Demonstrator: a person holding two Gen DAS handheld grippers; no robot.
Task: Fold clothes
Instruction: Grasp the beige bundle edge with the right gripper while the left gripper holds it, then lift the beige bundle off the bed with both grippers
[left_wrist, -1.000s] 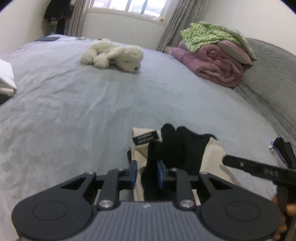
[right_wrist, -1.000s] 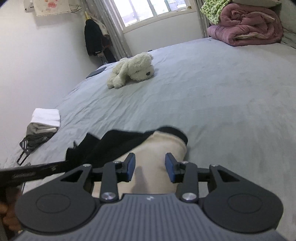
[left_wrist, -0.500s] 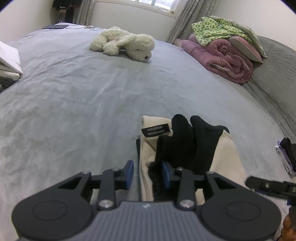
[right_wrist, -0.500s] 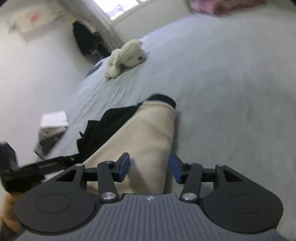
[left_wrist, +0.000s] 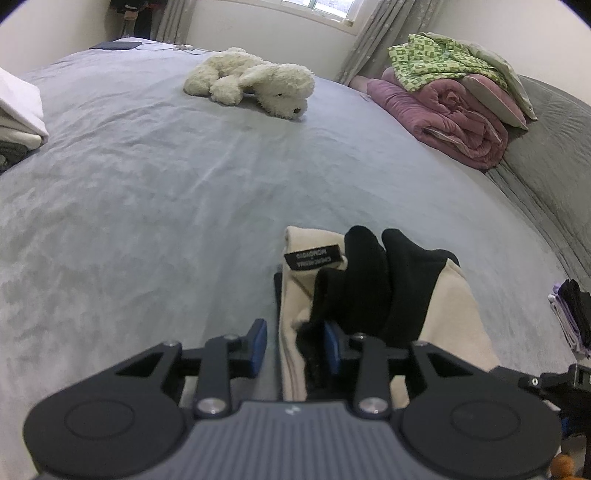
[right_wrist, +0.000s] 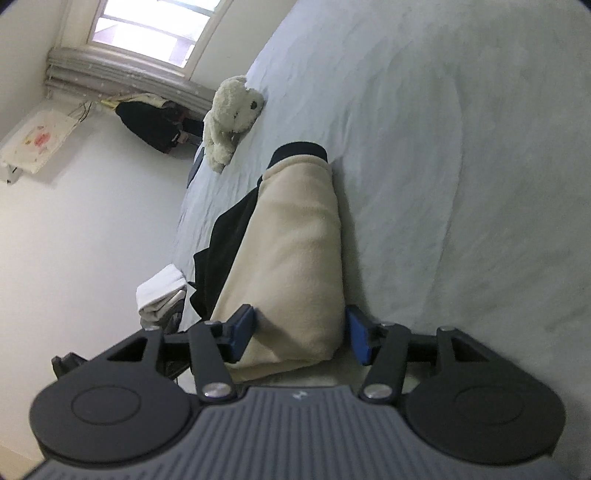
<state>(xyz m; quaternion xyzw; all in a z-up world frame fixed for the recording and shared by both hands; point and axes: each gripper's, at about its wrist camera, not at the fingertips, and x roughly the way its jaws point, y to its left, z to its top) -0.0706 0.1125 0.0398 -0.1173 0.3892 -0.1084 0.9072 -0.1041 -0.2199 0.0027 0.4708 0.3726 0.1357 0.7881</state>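
Left wrist view. The left gripper (left_wrist: 293, 345) stands with its blue-padded jaws apart, spread around the near edge of a folded cream fleece garment with black lining and cuffs (left_wrist: 373, 295); the right pad (left_wrist: 331, 347) touches the dark fabric, the left pad is clear of the cloth. The garment lies on the pale grey velvety bedspread (left_wrist: 147, 192), its black label uppermost. Far off lie a cream plush dog (left_wrist: 255, 83) and a rolled pink quilt (left_wrist: 447, 118) topped by a green patterned cloth (left_wrist: 439, 61). A stack of folded white and grey laundry (left_wrist: 20, 110) sits at the left edge.

Right wrist view (camera tilted). The right gripper (right_wrist: 301, 334) is spread wide, its two blue pads flanking the cream bundle (right_wrist: 295, 258); the left pad (right_wrist: 242, 330) is against the fleece, the right pad just beside it. The plush dog (right_wrist: 231, 118) lies beyond, and the folded white stack (right_wrist: 160, 290) sits well apart to the left.
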